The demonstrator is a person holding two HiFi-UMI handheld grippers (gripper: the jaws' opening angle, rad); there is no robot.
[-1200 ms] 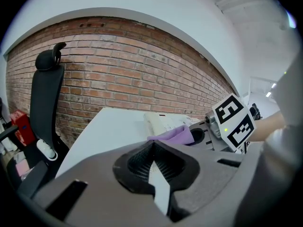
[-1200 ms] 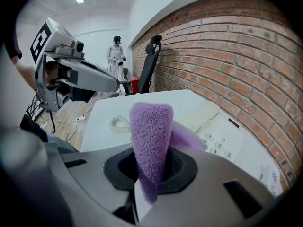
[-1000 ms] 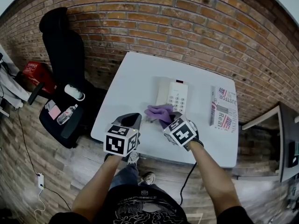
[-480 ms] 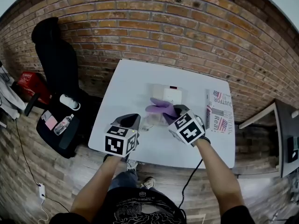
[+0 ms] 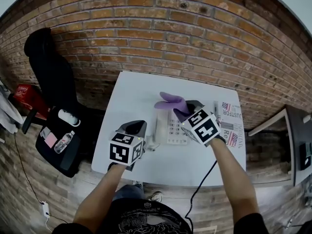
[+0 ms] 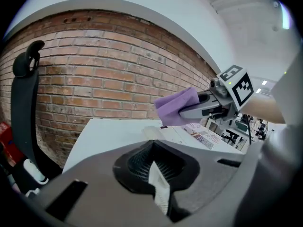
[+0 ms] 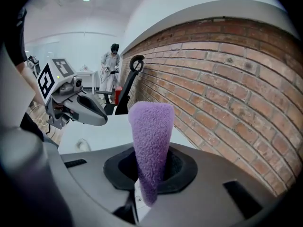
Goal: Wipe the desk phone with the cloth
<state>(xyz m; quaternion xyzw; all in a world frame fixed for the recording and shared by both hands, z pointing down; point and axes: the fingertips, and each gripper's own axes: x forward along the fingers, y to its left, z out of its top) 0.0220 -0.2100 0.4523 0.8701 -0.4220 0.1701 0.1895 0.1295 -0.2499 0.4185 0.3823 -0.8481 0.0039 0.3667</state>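
Purple terry cloth (image 5: 170,101), soft, light and floppy, is clenched by one end in the right gripper (image 5: 185,110), over the 12 o'clock end of the white push-button desk phone (image 5: 174,130) on the white rectangular table (image 5: 131,91). Left gripper (image 5: 135,126), jaws closed on nothing, hovers at the phone's 9 o'clock. Gripping near the wiping fold should limit flapping.
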